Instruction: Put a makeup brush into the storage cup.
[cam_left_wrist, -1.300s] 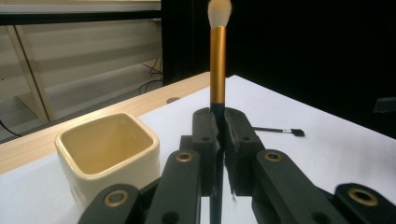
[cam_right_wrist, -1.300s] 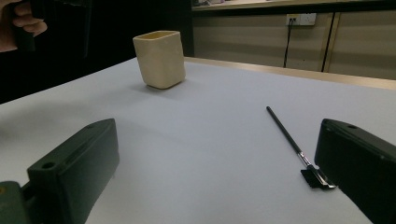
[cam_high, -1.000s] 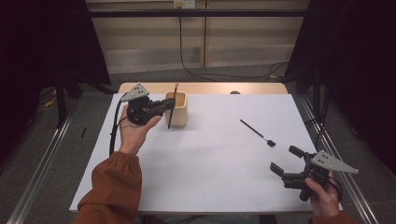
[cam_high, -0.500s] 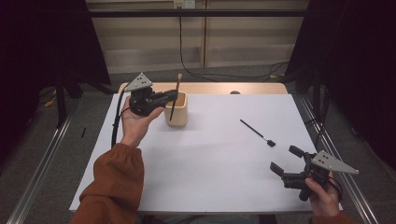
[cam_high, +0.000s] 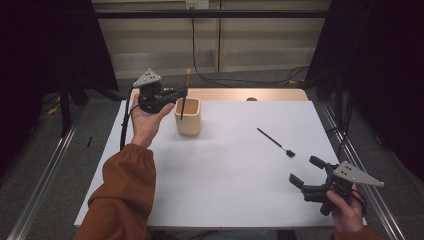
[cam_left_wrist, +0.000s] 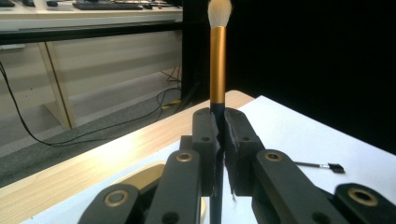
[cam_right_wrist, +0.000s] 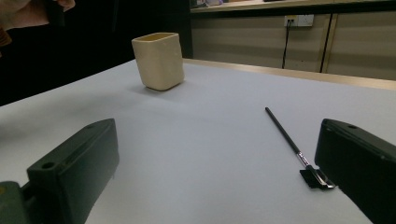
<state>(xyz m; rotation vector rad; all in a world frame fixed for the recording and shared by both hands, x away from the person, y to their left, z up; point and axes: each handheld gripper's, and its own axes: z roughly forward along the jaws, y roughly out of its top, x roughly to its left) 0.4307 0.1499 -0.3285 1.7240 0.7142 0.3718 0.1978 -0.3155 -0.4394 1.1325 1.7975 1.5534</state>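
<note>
The left gripper (cam_high: 183, 92) has its jaws clamped on the dark handle of a brush (cam_left_wrist: 217, 65), held upright. Above the jaws the handle turns to a gold ferrule, topped by a pale, soft tuft of bristles; below them the black shaft runs straight down. In the high view the brush hangs over the cup (cam_high: 187, 117), its lower end at the cup's mouth. The cup is cream, squarish with rounded corners, standing near the far left of the white table (cam_high: 225, 190). The right gripper (cam_high: 305, 171) rests at the near right edge, jaws wide apart with nothing between them. A thin black liner brush (cam_high: 274, 142) lies flat just beyond it, well apart from the cup.
</note>
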